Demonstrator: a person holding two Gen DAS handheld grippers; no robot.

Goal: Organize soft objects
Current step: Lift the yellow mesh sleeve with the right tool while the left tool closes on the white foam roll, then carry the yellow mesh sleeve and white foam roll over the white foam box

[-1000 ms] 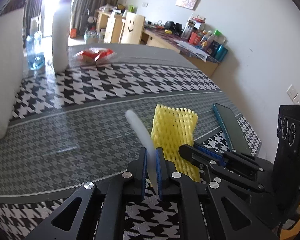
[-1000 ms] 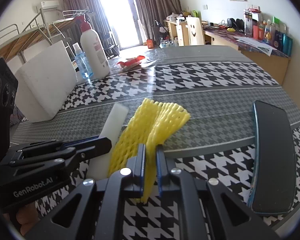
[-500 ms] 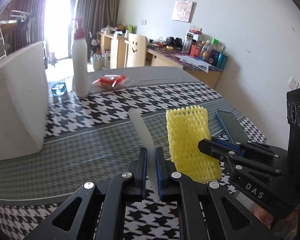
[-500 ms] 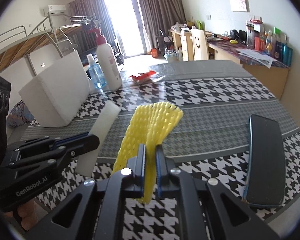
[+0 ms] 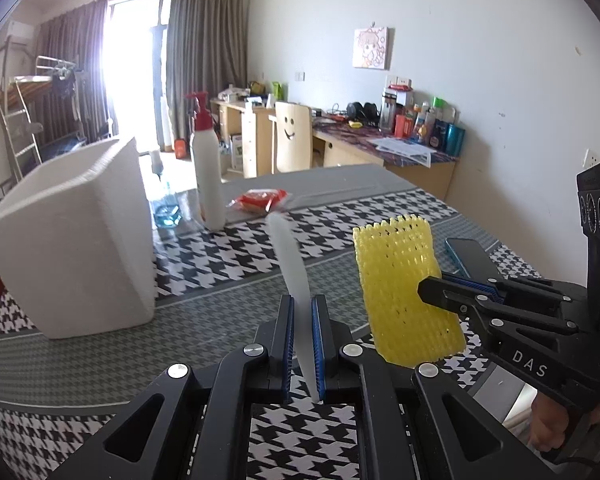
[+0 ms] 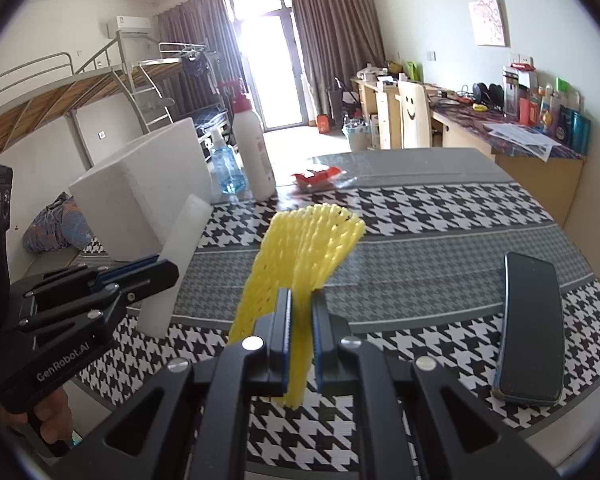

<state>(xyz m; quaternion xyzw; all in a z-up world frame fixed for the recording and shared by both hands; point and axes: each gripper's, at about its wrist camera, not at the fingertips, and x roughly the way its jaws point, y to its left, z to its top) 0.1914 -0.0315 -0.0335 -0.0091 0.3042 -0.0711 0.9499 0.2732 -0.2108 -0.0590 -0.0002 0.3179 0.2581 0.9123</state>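
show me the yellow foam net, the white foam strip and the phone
yellow foam net (image 5: pixel 404 288), left wrist view, middle of its mesh face
white foam strip (image 6: pixel 176 264), right wrist view, middle of its flat side
phone (image 6: pixel 530 328), right wrist view, centre of its dark screen

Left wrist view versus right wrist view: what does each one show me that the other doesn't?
Only the left wrist view shows the yellow foam net face-on as a flat rectangle, and the white foam strip edge-on between the left gripper fingers. Only the right wrist view shows the strip's broad face and the bundle of cloth behind the white foam block. Both show each gripper shut on its piece, both pieces lifted off the table, the right gripper, the phone, the pump bottle and the red packet.
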